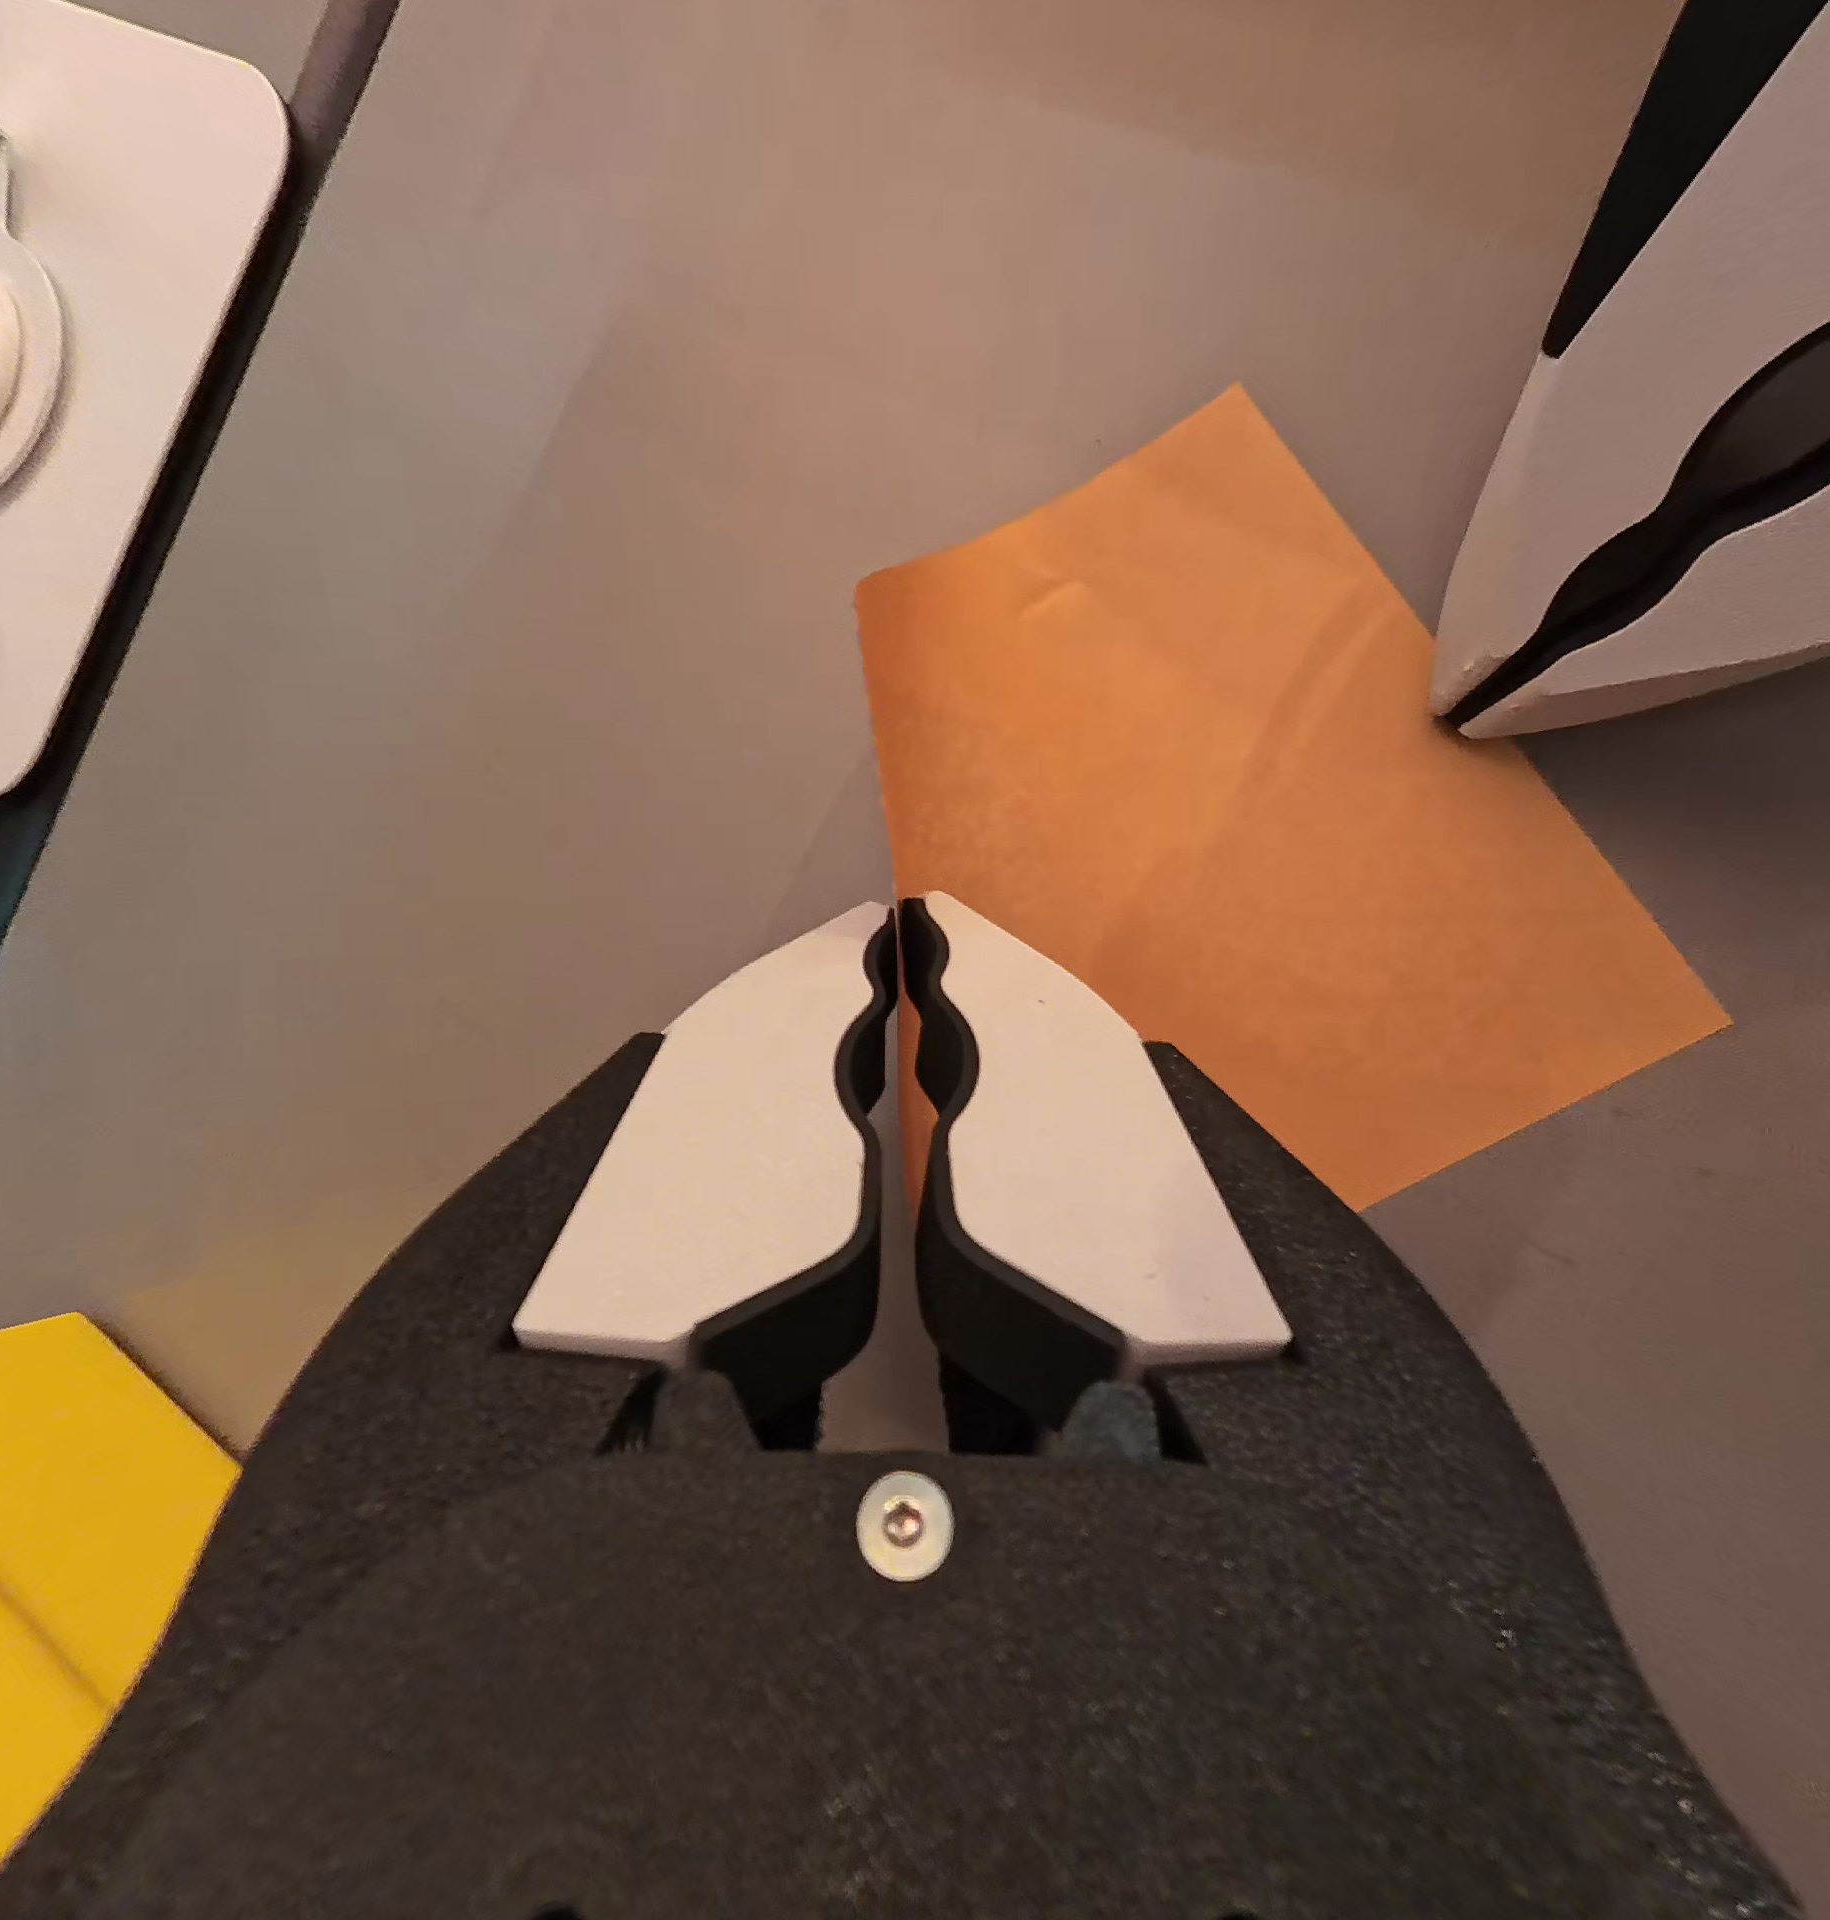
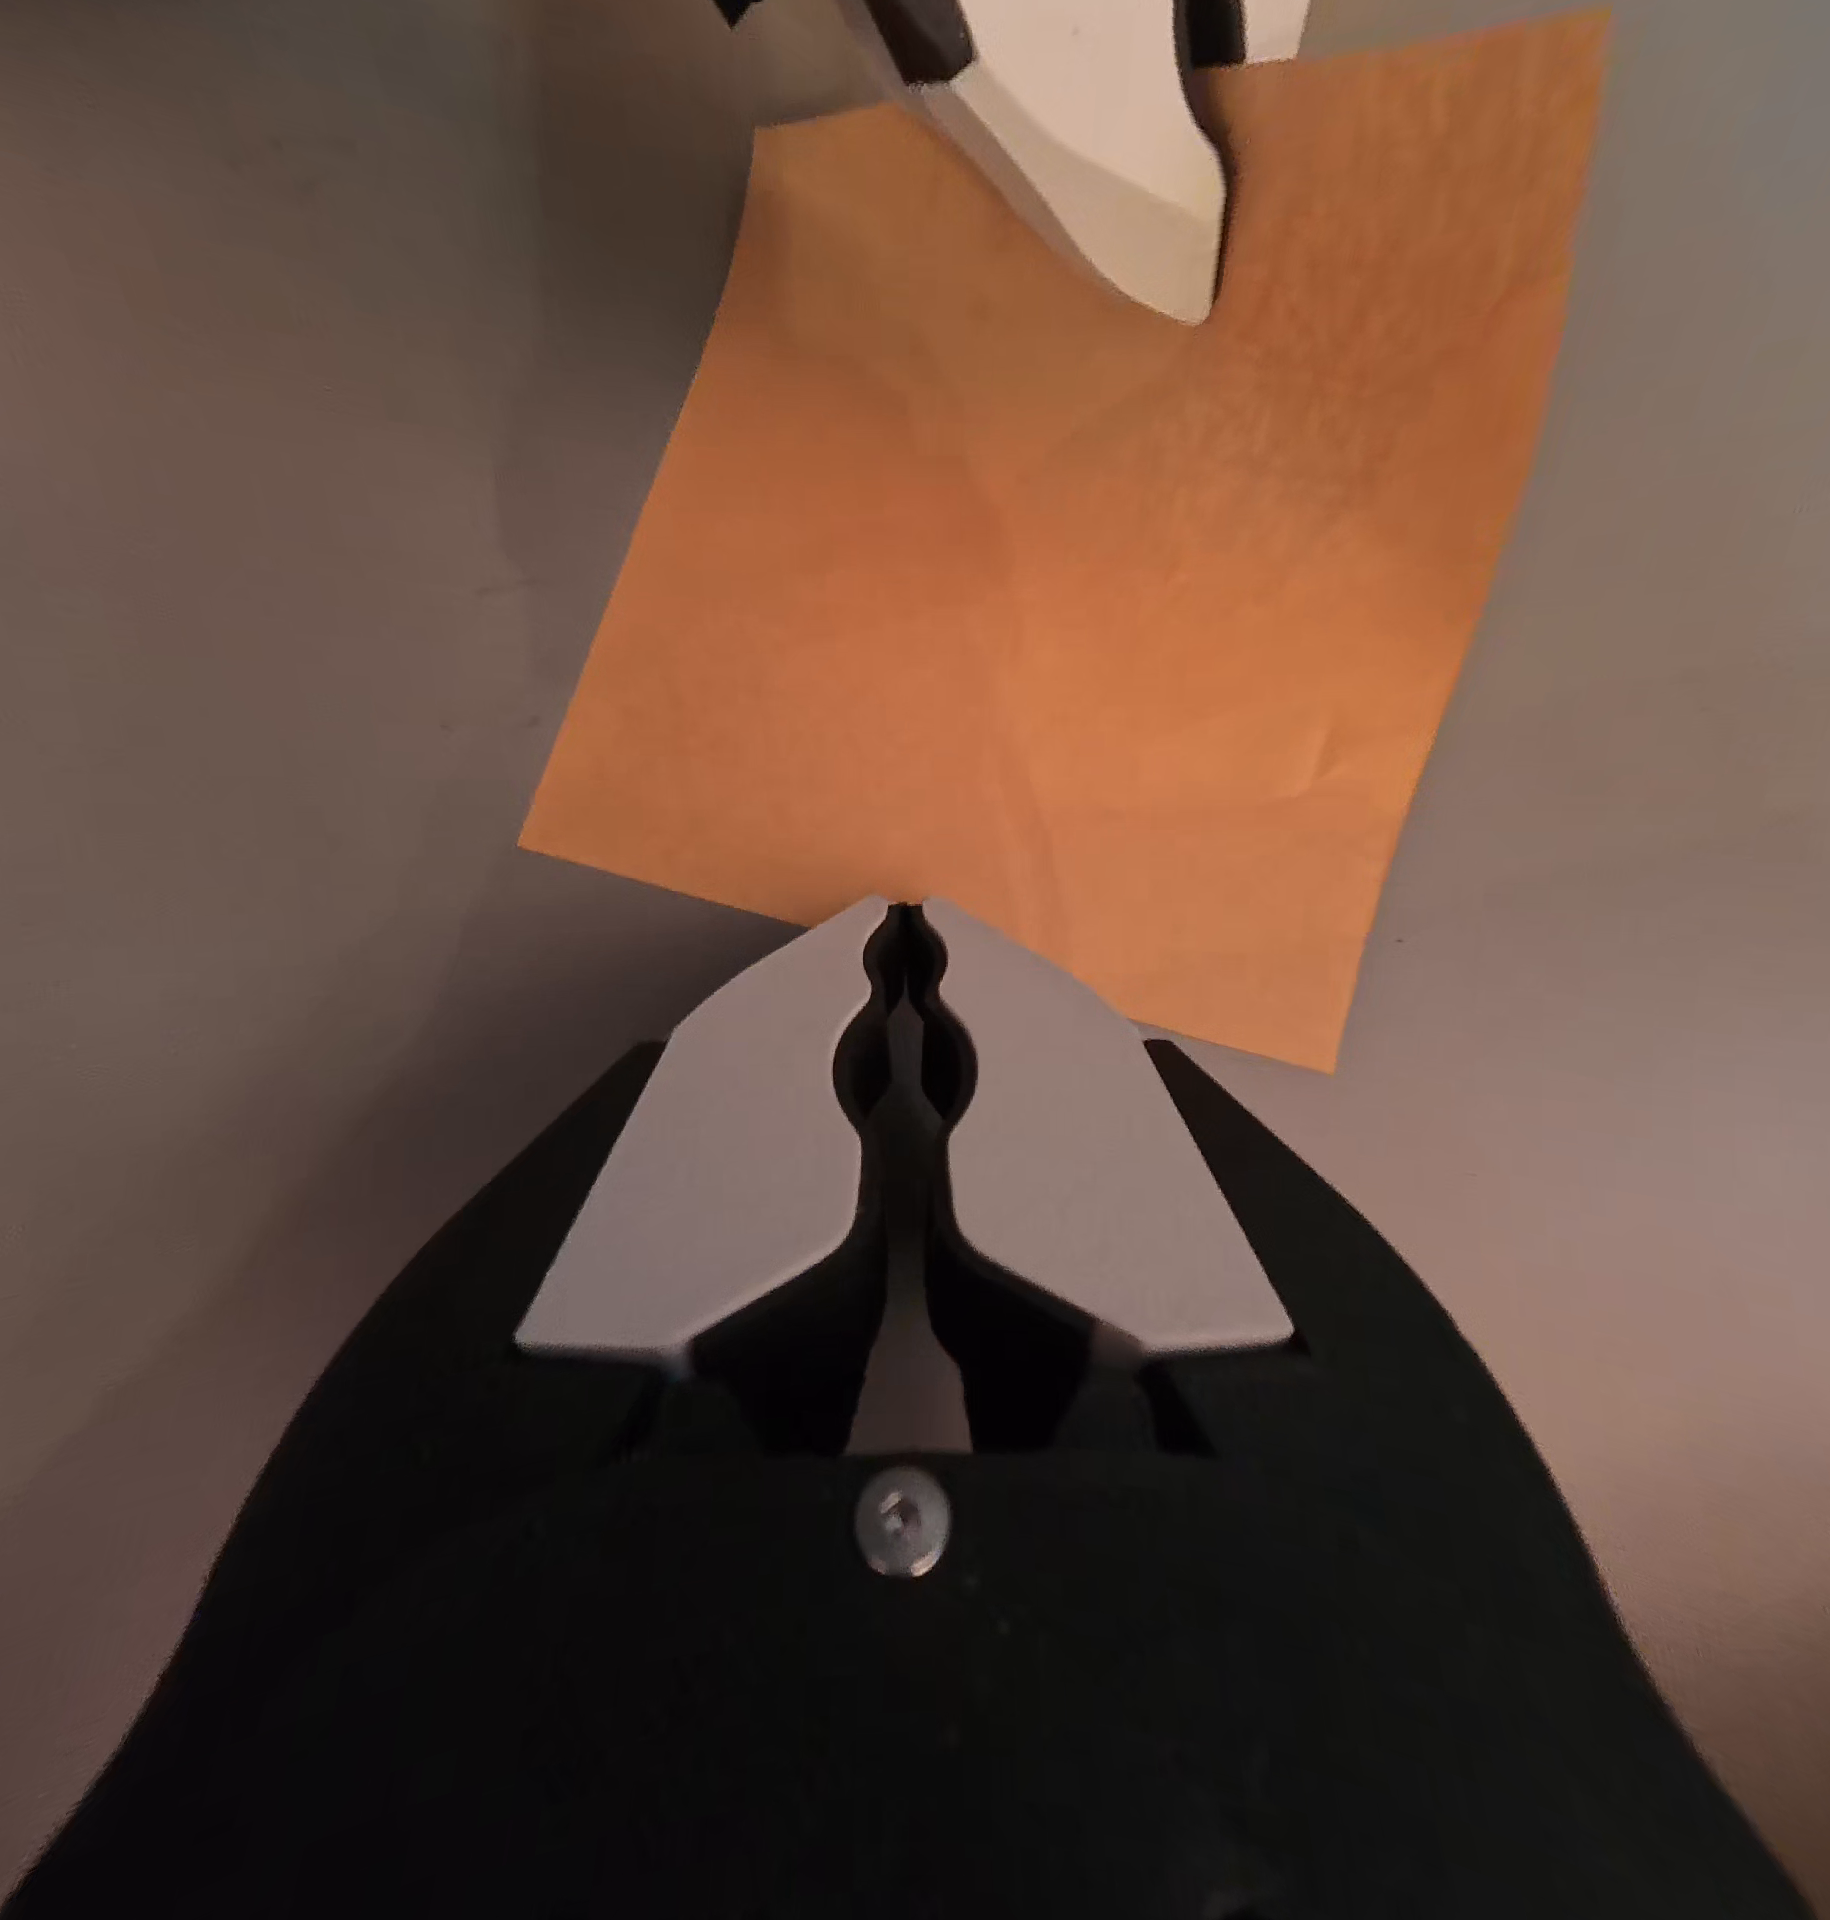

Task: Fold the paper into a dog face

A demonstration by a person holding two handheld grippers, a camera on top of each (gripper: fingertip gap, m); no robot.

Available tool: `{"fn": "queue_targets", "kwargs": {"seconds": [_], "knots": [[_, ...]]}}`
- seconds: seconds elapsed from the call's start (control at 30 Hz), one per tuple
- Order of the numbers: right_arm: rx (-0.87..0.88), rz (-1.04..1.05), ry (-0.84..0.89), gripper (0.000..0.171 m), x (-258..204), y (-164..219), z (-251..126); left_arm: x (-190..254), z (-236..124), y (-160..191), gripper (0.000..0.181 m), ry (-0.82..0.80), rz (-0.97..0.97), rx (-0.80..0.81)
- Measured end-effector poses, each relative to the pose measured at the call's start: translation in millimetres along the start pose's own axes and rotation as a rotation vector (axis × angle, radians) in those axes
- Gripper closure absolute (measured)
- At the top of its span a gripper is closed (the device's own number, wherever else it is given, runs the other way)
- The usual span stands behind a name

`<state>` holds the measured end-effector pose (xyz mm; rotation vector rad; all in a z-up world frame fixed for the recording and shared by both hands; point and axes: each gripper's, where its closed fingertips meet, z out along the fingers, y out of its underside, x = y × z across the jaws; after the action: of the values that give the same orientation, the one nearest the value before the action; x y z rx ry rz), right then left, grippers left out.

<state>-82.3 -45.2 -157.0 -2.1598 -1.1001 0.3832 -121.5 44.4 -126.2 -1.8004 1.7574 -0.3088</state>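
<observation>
Right wrist view: orange paper (image 2: 1046, 623) is pinched at opposite edges by right gripper (image 2: 906, 914) and left gripper (image 1: 896, 914); corners should be aligned before creasing

orange paper (image 2: 1046, 623) | square sheet, creased, unfolded | above grey surface

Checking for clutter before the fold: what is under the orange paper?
Around the orange paper only the bare grey tabletop shows. Whatever lies directly beneath the sheet is covered, as is the corner behind the left gripper.
</observation>
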Motion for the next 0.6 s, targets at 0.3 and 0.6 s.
{"fn": "queue_targets", "kwargs": {"seconds": [0.3, 0.6], "knots": [[0.018, -0.009, 0.023, 0.168, 3.3, -1.1, -0.2, 11.6, -26.6, -17.8, 0.181, -0.108, 0.22, 0.127], [0.024, 0.021, 0.001, 0.167, 3.8, -2.1, -0.3, 46.2, -35.2, -5.8, 0.181, -0.245, 0.522, 0.131]]}}
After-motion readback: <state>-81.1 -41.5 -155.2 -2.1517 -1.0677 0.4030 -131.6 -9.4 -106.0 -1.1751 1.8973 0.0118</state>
